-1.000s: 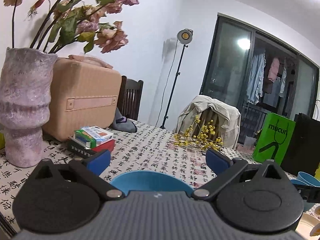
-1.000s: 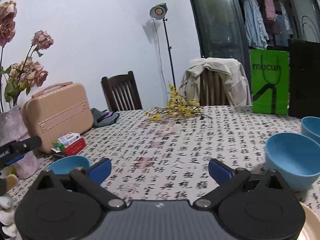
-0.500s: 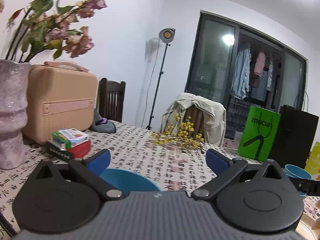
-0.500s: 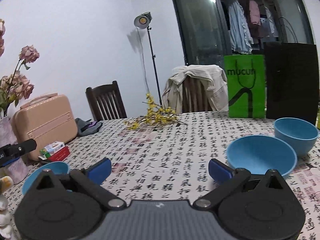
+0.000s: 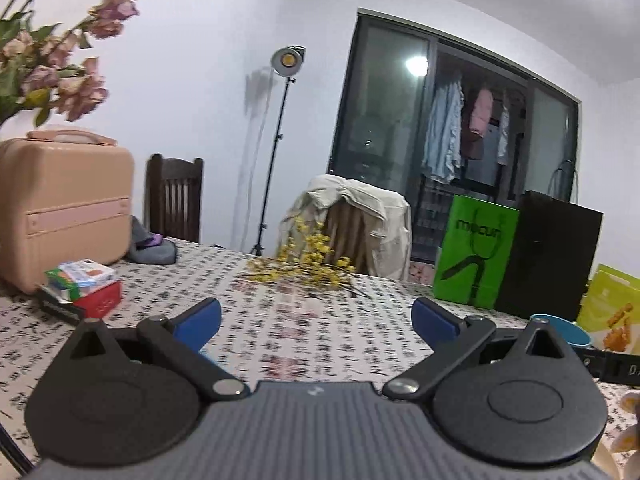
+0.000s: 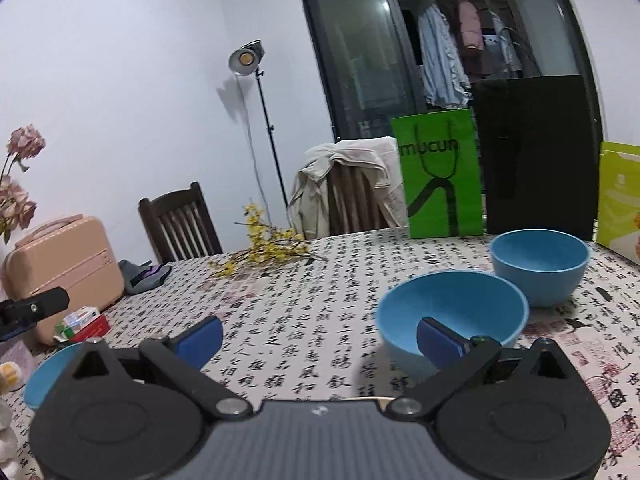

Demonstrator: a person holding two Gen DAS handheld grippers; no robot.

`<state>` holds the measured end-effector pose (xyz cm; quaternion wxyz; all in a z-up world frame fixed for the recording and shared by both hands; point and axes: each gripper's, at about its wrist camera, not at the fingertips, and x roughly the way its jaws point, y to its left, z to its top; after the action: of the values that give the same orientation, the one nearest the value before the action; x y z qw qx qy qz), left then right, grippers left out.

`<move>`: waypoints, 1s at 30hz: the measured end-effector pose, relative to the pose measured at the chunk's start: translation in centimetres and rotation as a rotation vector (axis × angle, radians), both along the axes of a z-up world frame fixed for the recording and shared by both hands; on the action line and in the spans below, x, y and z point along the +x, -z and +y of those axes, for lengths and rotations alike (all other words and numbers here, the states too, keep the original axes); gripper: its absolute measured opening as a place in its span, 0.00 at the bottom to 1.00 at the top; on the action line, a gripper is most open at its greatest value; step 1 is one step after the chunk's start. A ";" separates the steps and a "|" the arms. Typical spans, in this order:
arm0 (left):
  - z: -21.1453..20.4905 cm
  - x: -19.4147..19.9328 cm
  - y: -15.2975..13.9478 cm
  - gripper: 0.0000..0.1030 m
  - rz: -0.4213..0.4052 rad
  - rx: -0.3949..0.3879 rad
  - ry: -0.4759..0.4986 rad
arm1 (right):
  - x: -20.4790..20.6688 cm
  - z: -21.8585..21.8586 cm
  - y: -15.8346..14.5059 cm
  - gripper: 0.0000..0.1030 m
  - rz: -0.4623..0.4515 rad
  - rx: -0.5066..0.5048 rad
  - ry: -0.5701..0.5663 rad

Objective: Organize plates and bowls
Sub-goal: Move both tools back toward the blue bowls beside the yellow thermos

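Observation:
Three blue bowls stand on the calligraphy-print tablecloth (image 6: 304, 344). A wide shallow bowl (image 6: 452, 312) sits just past my right gripper (image 6: 320, 338), whose right fingertip overlaps its near rim. Behind that one is a deeper bowl (image 6: 538, 264). The third bowl (image 6: 44, 372) is at the left, below my left gripper's body (image 6: 32, 308). My right gripper is open and holds nothing. In the left wrist view my left gripper (image 5: 316, 320) is open and holds nothing. Only a rim of the deeper bowl (image 5: 560, 326) shows behind its right finger.
A peach case (image 5: 64, 204) and stacked small boxes (image 5: 80, 284) stand at the left. Yellow flower sprigs (image 5: 308, 268) lie mid-table. A green bag (image 6: 440, 176), a black bag (image 6: 536, 152) and a yellow box (image 6: 620, 200) line the far right edge. Chairs stand behind the table.
Both views have swung to the right. The vase left the left view and the near bowl slid under the left gripper. The two bowls moved toward the centre of the right view.

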<state>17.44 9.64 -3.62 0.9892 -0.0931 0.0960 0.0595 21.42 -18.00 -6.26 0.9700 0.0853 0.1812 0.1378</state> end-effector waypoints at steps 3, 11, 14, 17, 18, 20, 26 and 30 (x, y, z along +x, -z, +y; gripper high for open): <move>-1.4 0.5 -0.3 1.00 -0.008 -0.003 0.034 | 0.2 -1.1 0.0 1.00 0.001 0.013 0.020; -4.9 1.9 -0.6 1.00 -0.005 -0.003 0.115 | 0.0 -3.7 0.2 1.00 -0.002 0.022 0.074; -6.0 2.2 -0.7 1.00 -0.006 0.001 0.139 | -0.2 -4.7 0.4 1.00 -0.006 0.035 0.088; -6.9 2.6 -0.7 1.00 -0.006 0.008 0.160 | -0.2 -5.4 0.5 1.00 -0.007 0.035 0.106; -7.2 2.8 -0.7 1.00 -0.004 0.010 0.166 | -0.2 -5.7 0.6 1.00 -0.008 0.032 0.113; -7.8 3.2 -0.7 1.00 0.002 0.013 0.180 | -0.2 -6.2 0.8 1.00 -0.007 0.029 0.125; -9.6 4.7 -0.8 1.00 0.018 0.009 0.220 | -0.5 -8.4 1.2 1.00 0.003 0.054 0.162; -10.9 5.7 -0.9 1.00 0.026 0.006 0.249 | -0.5 -9.9 1.2 1.00 0.010 0.069 0.187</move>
<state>23.16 -1.25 -2.73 0.9879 -0.0768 0.1195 -0.0624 20.88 -27.89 -7.47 0.9742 0.1356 0.1723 0.0526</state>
